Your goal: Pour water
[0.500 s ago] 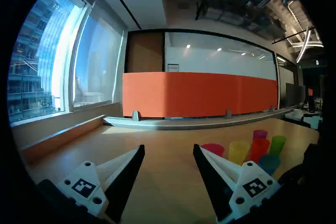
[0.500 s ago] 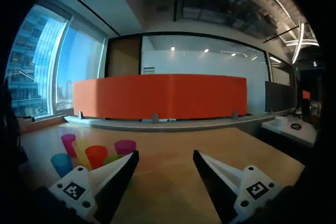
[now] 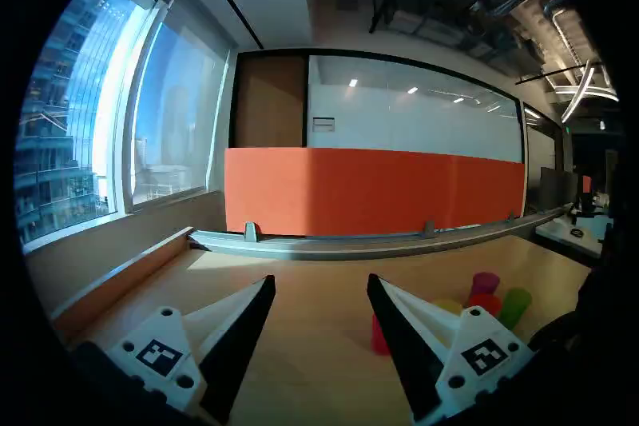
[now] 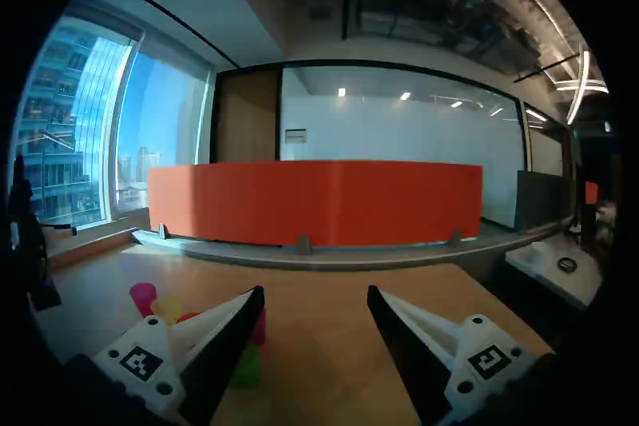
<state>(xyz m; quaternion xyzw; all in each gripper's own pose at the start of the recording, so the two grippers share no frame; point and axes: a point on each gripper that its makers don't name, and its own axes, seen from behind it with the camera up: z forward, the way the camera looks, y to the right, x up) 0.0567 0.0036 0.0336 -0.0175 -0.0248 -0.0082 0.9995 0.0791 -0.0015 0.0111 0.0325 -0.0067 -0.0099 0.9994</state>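
Several coloured plastic cups stand in a cluster on the wooden table point(image 3: 319, 306). In the left gripper view a pink-red cup point(image 3: 379, 335) peeks out beside my right-hand finger, with a purple cup point(image 3: 484, 282), a yellow cup point(image 3: 449, 306) and a green cup point(image 3: 515, 305) behind it. My left gripper point(image 3: 319, 286) is open, with bare table between its fingers. In the right gripper view a pink cup point(image 4: 144, 296), a yellow cup point(image 4: 167, 308) and a green cup point(image 4: 247, 366) show around the left finger. My right gripper point(image 4: 315, 294) is open and holds nothing.
An orange divider panel point(image 3: 367, 190) and a grey rail point(image 3: 359, 244) close the table's far edge. A window ledge point(image 3: 120, 282) runs along the left. Another desk point(image 4: 559, 270) with small items stands at the right.
Both grippers have tilted up and dropped lower toward the table; the cups now sit lower in both views and are partly hidden behind the fingers. Both jaws stay equally wide.
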